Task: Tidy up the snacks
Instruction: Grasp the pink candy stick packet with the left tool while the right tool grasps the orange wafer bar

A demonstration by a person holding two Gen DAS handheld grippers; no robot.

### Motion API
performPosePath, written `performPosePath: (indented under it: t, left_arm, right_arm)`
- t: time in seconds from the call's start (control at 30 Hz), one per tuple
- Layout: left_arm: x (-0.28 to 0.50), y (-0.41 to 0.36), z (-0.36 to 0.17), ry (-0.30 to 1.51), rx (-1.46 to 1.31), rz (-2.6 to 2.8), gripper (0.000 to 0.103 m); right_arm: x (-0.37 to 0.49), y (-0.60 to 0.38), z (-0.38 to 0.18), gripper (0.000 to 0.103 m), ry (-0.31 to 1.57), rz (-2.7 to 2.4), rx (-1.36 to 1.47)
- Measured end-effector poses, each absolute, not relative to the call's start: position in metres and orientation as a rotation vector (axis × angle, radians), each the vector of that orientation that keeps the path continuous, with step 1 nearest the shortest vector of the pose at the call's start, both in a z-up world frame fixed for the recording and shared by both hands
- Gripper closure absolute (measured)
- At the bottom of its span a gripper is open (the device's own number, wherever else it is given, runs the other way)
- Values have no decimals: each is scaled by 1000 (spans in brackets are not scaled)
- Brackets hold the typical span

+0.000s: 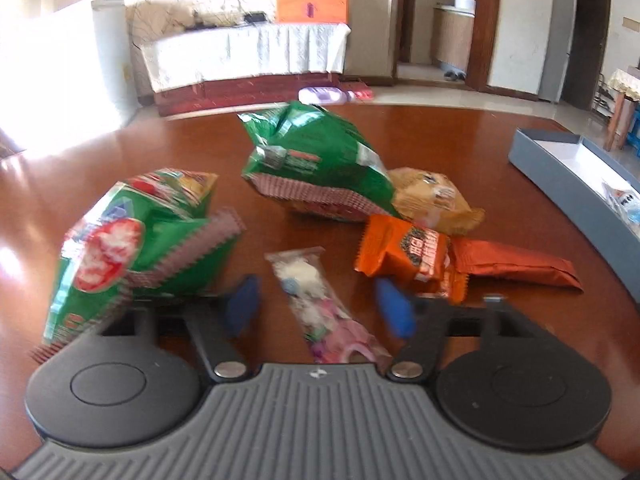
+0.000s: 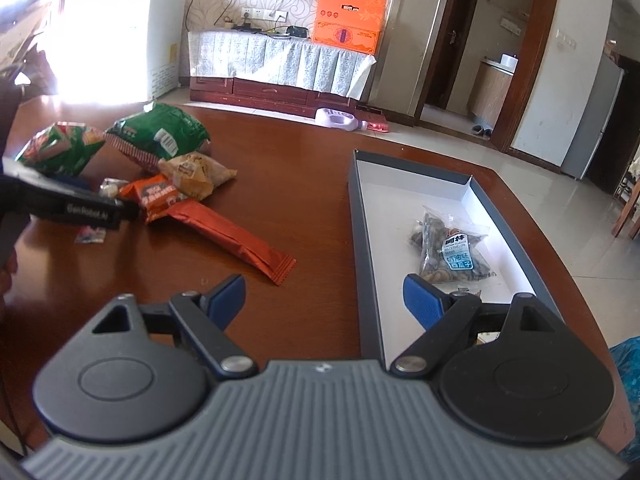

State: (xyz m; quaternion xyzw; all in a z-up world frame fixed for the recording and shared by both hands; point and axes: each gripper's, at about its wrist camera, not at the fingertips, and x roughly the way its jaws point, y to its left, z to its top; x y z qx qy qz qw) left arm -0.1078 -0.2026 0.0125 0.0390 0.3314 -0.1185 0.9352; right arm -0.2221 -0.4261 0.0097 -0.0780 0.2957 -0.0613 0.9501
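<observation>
**Left tongs straddle the little clear packet**

While the snacks lie heaped on the wooden table [image 2: 312, 184], what matters is the small clear packet [image 1: 320, 304] with the white and pink sweets: it lies between the two blue pads of the left gripper [image 1: 320, 312], its long axis running away from the tongs and slanting a little, near end tucked under the body. The jaws stand half drawn in, a gap showing on both sides of the packet, so nothing is pinched yet. The grey box [image 2: 360, 248] lies well to the right, already holding a bag of seeds [image 2: 450, 248]. Over its near end hangs the right gripper [image 2: 324, 304], spread wide and empty. By my reckoning the left hand is nearer the packet.
</observation>
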Motion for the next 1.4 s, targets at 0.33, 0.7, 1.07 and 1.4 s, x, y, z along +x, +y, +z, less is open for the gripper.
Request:
performPosePath:
  t: [0.33, 0.7, 1.07, 1.4]
  left_arm:
    - [-123, -198, 13, 659, 80, -221, 80]
    - [-163, -207, 10, 660, 104, -252, 83]
    - [-190, -215, 5, 652, 98, -281, 83]
    - [-190, -209, 6, 660, 63, -307, 82]
  right_arm:
    - [-221, -414, 10, 16, 593, -106, -173]
    - [-230, -403, 17, 16, 452, -13, -161]
    - [-194, -396, 13, 16, 510, 69, -260]
    - [-133, -380, -4, 23, 735, 189, -277]
